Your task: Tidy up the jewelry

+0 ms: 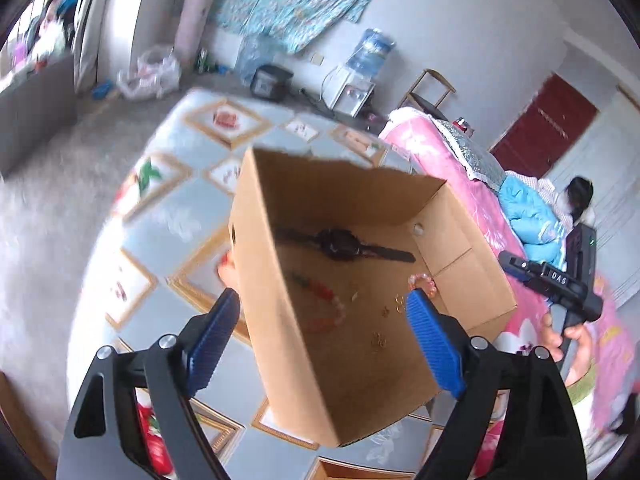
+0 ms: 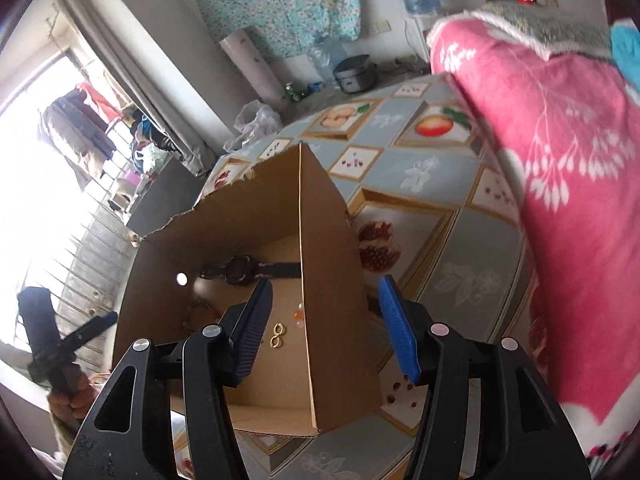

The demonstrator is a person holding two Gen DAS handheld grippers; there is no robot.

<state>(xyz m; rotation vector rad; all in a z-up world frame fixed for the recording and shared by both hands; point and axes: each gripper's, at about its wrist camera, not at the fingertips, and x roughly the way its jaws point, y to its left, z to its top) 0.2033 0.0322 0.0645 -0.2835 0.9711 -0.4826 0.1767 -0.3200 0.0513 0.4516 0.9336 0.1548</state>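
Both grippers stand spread and empty — left gripper [image 1: 320, 308], right gripper [image 2: 326, 298] — each straddling a wall of the cardboard box [image 1: 360, 360]. Inside lie a watch [image 1: 340, 244], bead bracelet [image 1: 320, 304] and 2 gold earrings [image 2: 277, 335] (blurred). Seemingly between picks; next needs another loose piece.

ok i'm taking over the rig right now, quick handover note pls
Left gripper: open, empty, straddling the near wall of the open brown cardboard box.
Right gripper: open, empty, astride the box's side wall.
In the box: black wristwatch, red and pink bead bracelet, pink beaded ring, small gold earrings.
Done: these pieces are boxed.
Left: nothing loose seen on the fruit-print tablecloth.
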